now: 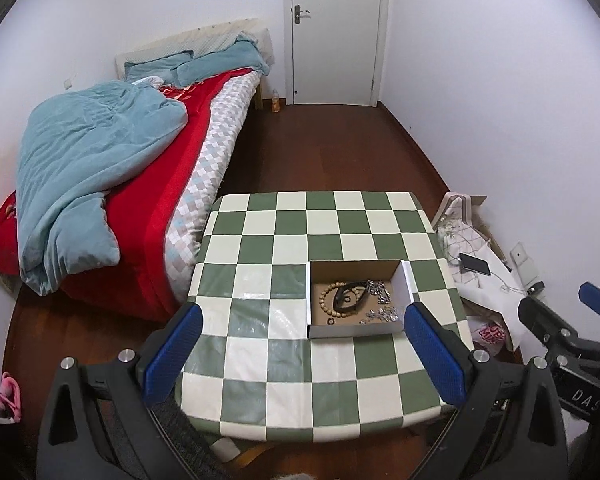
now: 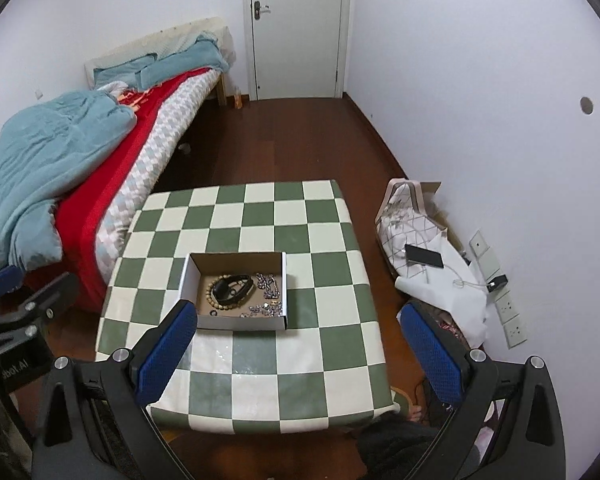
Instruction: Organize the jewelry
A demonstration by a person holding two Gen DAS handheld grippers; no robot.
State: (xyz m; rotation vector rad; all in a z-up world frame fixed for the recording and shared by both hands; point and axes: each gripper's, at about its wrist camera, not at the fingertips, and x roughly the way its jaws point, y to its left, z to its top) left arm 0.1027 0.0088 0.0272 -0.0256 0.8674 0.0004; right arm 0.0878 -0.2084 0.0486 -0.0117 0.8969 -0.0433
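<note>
The table wears a green-and-cream checked cover with a soft sheen — glossy patches near the front suggest a clear plastic film. The box is cardboard, matt white outside and raw brown within. In it, the beads look like matt wood, the band like dull black rubber or plastic, and the chains glint like metal. Both grippers, left and right, have matt black plastic bodies, shiny metal bolts and blue pads with a rough dotted texture. The floor is polished dark wood; the duvet is soft, rumpled cloth.
</note>
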